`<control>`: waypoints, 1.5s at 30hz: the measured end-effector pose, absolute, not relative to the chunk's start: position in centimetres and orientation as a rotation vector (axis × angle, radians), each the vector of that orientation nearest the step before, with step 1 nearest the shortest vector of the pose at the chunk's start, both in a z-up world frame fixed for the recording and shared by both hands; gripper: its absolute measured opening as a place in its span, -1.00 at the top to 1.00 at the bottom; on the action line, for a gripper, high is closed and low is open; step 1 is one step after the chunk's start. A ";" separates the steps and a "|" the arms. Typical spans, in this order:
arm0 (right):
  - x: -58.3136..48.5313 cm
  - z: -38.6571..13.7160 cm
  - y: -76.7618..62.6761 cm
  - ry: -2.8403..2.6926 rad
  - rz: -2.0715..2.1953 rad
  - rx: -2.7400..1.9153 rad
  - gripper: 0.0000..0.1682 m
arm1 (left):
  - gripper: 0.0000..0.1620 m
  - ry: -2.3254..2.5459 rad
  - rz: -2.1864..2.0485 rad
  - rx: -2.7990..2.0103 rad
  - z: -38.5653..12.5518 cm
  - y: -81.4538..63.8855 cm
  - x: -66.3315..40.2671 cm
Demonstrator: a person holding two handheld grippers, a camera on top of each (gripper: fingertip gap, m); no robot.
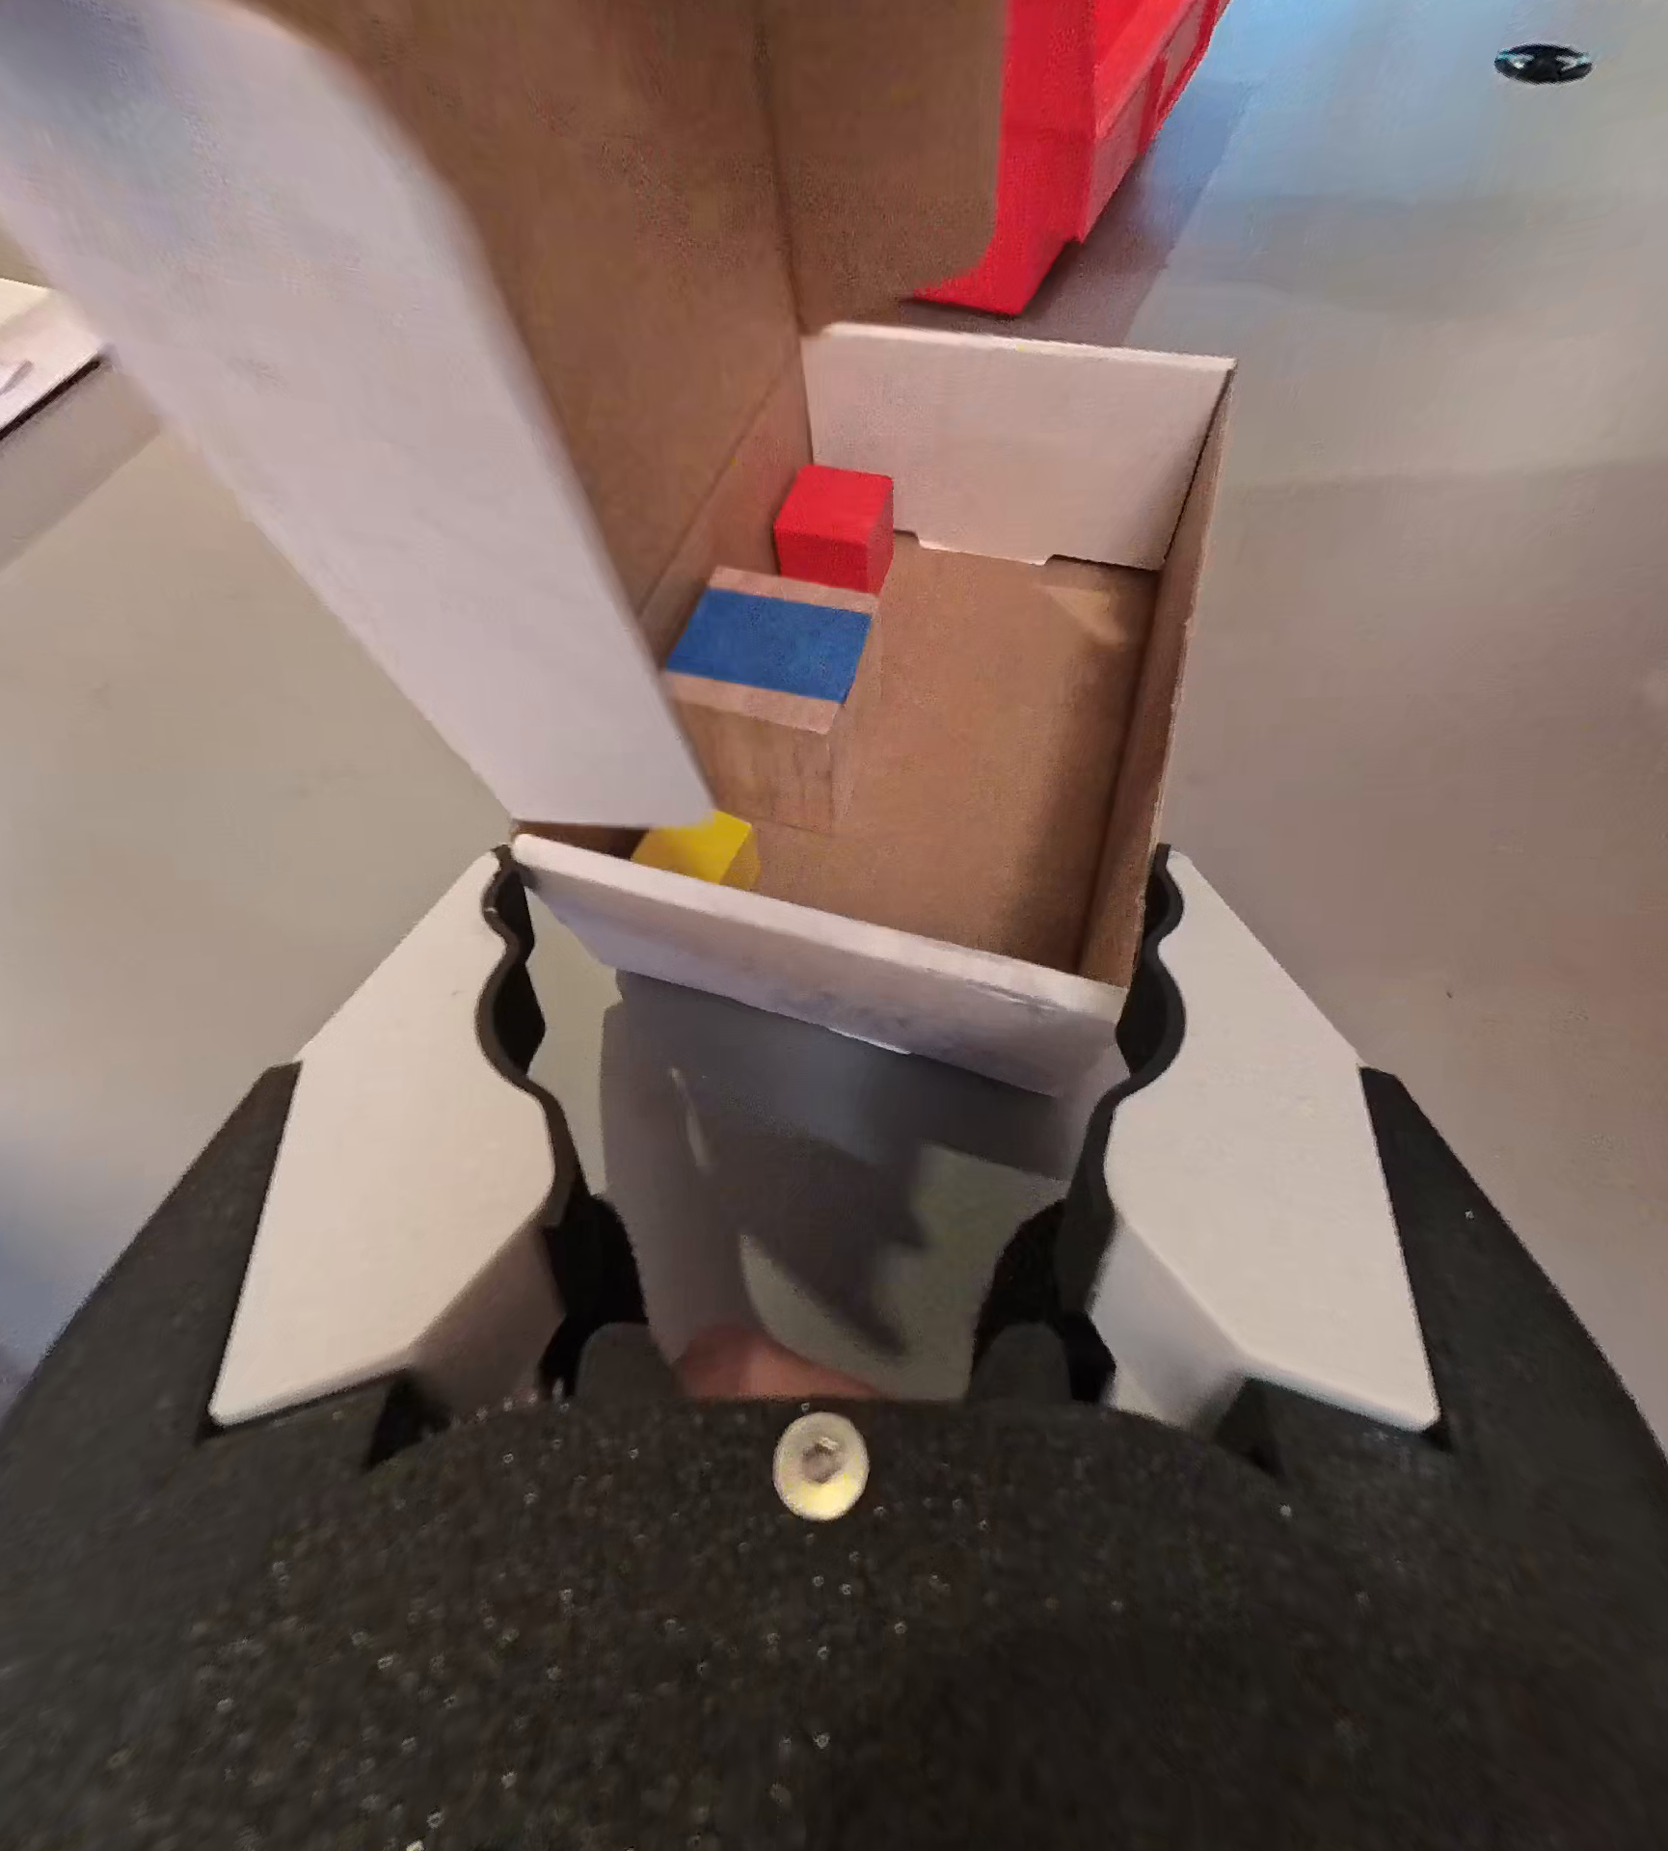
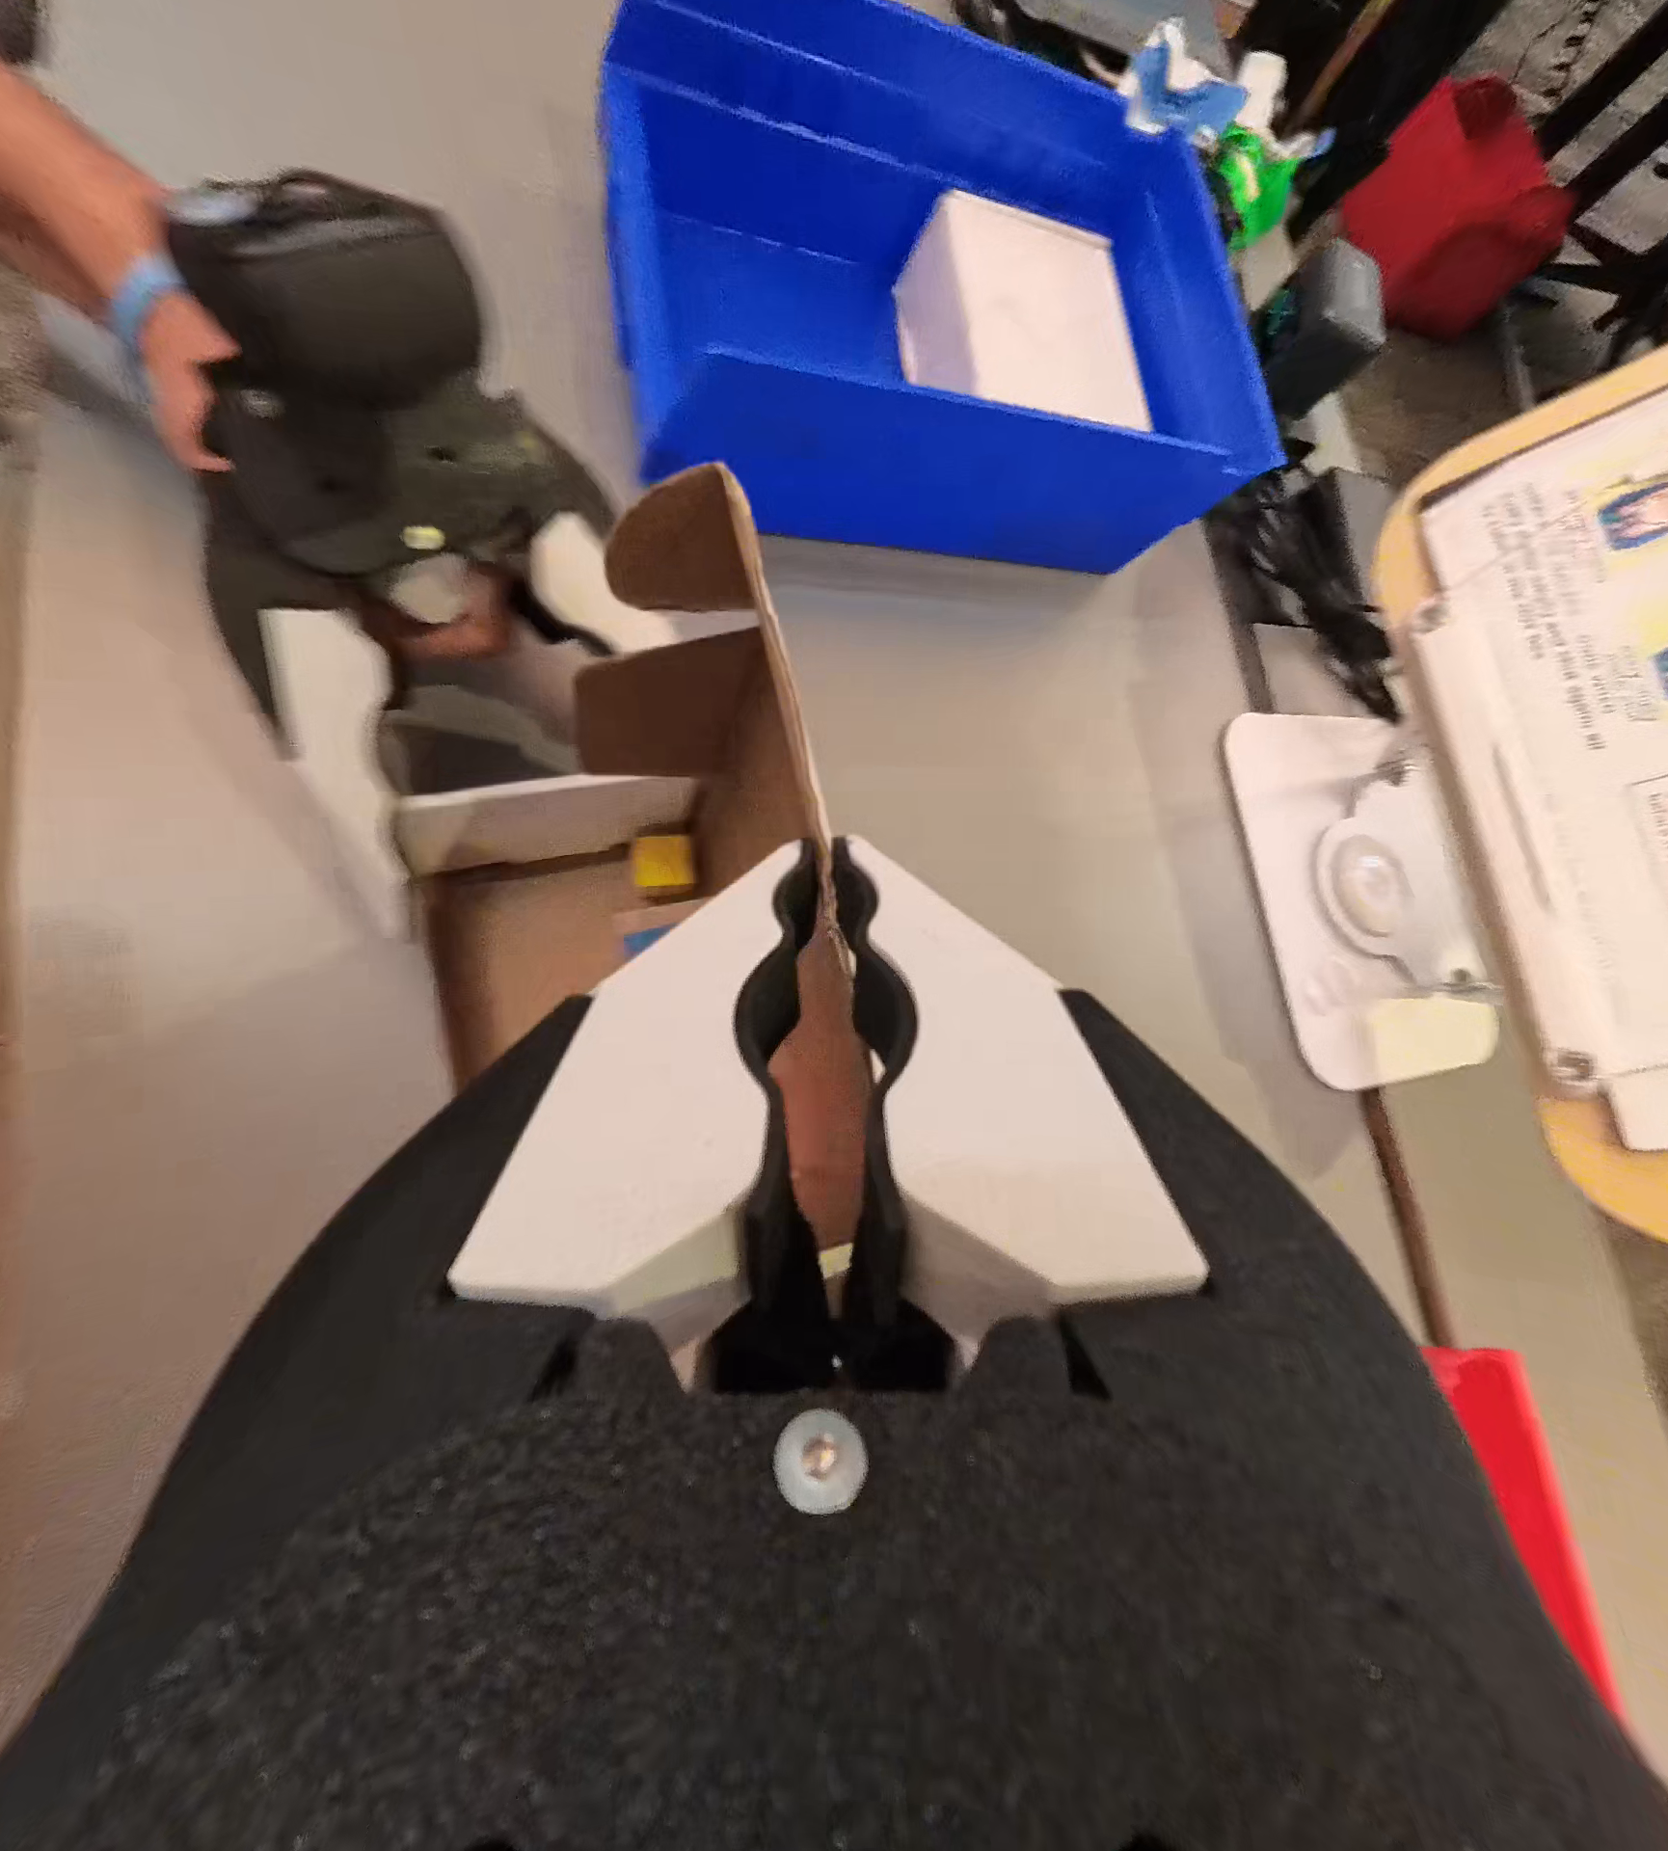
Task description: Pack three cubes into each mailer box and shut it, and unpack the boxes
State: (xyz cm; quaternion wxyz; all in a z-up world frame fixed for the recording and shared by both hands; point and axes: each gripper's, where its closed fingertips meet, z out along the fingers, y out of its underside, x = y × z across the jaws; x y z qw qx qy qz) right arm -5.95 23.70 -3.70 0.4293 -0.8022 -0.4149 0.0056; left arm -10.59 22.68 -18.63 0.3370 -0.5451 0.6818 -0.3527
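**Lid pinched, box braced**

The right gripper (image 2: 825,881) clamped the lid (image 2: 760,721) of the mailer box (image 1: 1151,701) upright. The left gripper (image 1: 825,932) straddled the box's near wall, fingers spread wide. Inside lay 3 cubes: red cube (image 1: 830,526), blue-striped cube (image 1: 770,681), yellow cube (image 1: 705,846).

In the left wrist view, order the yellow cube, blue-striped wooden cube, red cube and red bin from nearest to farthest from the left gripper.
From the left gripper:
1. Yellow cube, just inside the box's near wall.
2. Blue-striped wooden cube, mid-box, left side.
3. Red cube, far left corner.
4. Red bin, beyond the box.
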 end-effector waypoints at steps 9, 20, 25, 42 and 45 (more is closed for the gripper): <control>-0.3 -15.0 33.3 -1.229 -0.219 -2.391 0.98 | -0.38 1.753 -0.904 -1.443 -18.7 22.7 -10.8; -1.0 -12.1 35.6 -0.867 0.017 -2.460 0.67 | -0.37 1.581 -0.819 -1.601 -18.7 23.1 -10.0; 0.5 -1.4 33.3 -0.442 0.003 -2.194 0.38 | -0.38 1.452 -0.745 -1.690 -18.7 23.5 -8.8; -0.1 -9.3 25.8 -0.019 0.094 -2.283 0.17 | -0.38 1.308 -0.648 -1.769 -18.7 25.7 -6.4; -1.9 -12.1 26.5 -0.004 0.153 -2.367 0.17 | -0.38 1.307 -0.647 -1.767 -18.7 25.7 -6.4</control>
